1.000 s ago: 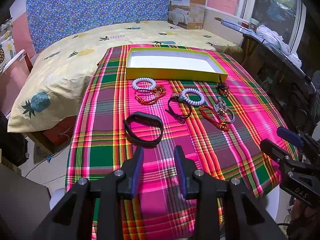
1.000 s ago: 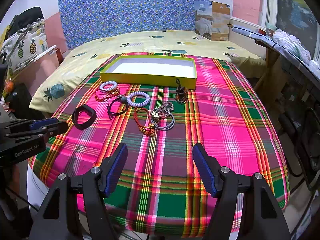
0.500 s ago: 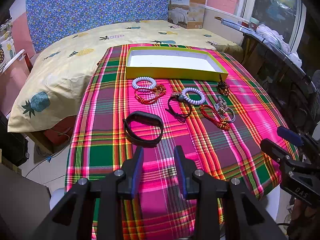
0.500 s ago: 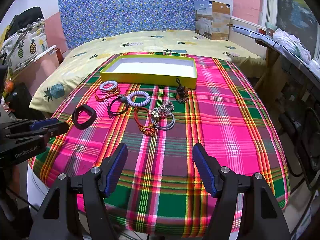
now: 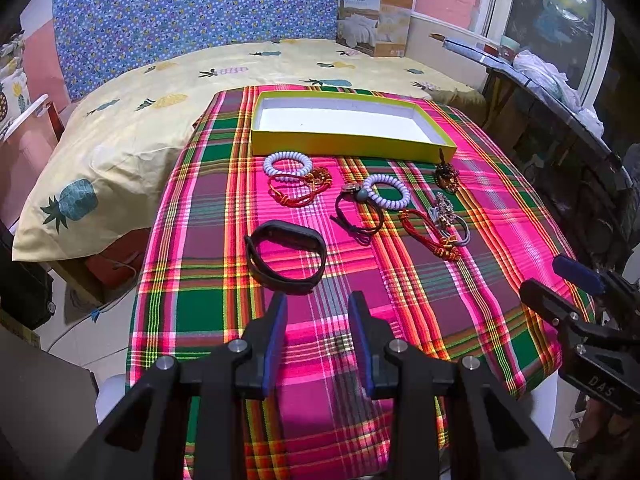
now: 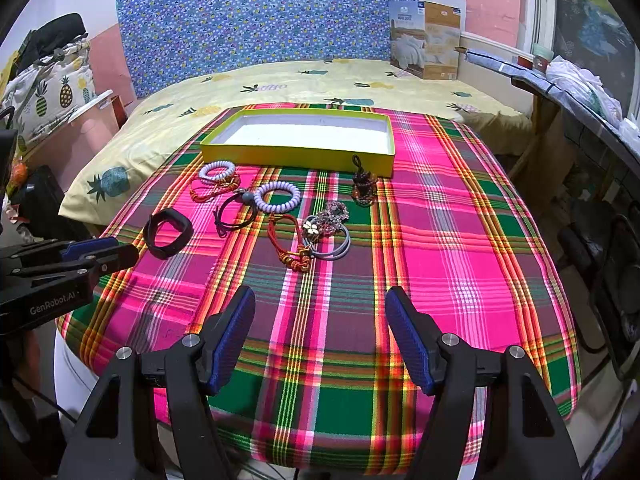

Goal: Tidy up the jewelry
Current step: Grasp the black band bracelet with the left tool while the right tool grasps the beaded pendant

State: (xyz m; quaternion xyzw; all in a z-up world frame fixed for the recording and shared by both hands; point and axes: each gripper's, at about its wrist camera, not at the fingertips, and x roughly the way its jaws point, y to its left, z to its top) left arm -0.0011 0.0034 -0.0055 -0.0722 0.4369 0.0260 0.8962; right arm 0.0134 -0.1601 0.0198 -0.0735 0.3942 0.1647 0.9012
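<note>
Box (image 5: 352, 148): one, yellow, white inside, nothing in it, at the far end of the plaid cloth (image 5: 208, 248).

Coil bands: two, pale lilac. One (image 5: 288, 167) just before the box's left part; the other (image 5: 387, 196) nearer mid-cloth.

Red cords: two. One (image 5: 298, 192) touching the first coil band; the other (image 5: 430, 234) right of centre.

Black strap (image 5: 286, 257): one, a closed loop, nearest the left gripper.

Dark hair tie (image 5: 358, 216): one, touching the second coil band.

Brown bead piece (image 5: 447, 174): one, at the box's right corner.

Flower piece with grey rings (image 6: 328, 232): the right view shows a white flower; in the left view it is a blur.

Left gripper (image 5: 318, 320): narrowly parted, holding nothing, above the cloth's near edge.

Right gripper (image 6: 320, 320): wide apart, holding nothing, over the near cloth.

Each view catches the other gripper at its margin, cut off.

Bed (image 6: 304, 80), headboard (image 6: 260, 20), carton (image 6: 428, 40): behind.
</note>
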